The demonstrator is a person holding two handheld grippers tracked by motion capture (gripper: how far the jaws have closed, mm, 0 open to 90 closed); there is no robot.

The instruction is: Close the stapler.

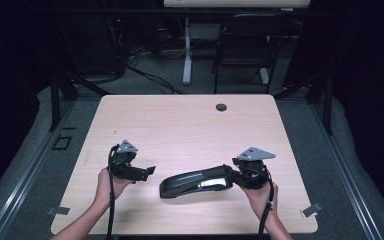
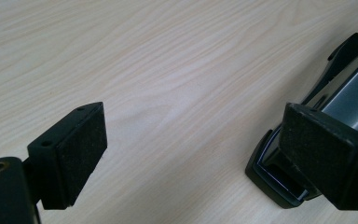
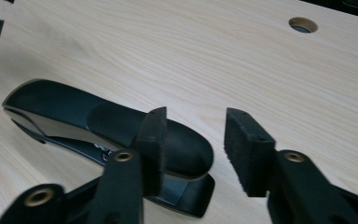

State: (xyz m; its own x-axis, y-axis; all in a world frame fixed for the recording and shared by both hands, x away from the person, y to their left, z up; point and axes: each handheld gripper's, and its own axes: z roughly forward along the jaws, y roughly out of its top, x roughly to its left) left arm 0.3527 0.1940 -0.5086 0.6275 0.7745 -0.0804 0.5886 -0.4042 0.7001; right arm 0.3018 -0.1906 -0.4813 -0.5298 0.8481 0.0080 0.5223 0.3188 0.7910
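A black stapler lies flat on the light wooden table, near the front edge. My right gripper is at the stapler's right end, open. In the right gripper view the stapler runs off to the left, and its near end sits low between the jaws of the right gripper, close to the left pad and apart from the right one. My left gripper is held open just left of the stapler. Across the table, the left gripper has the stapler's end behind its right pad.
A round cable hole sits near the table's far edge, also seen as the hole in the right gripper view. Beyond the table stand a dark chair and a white desk leg. Bare wood lies between the grippers and the far edge.
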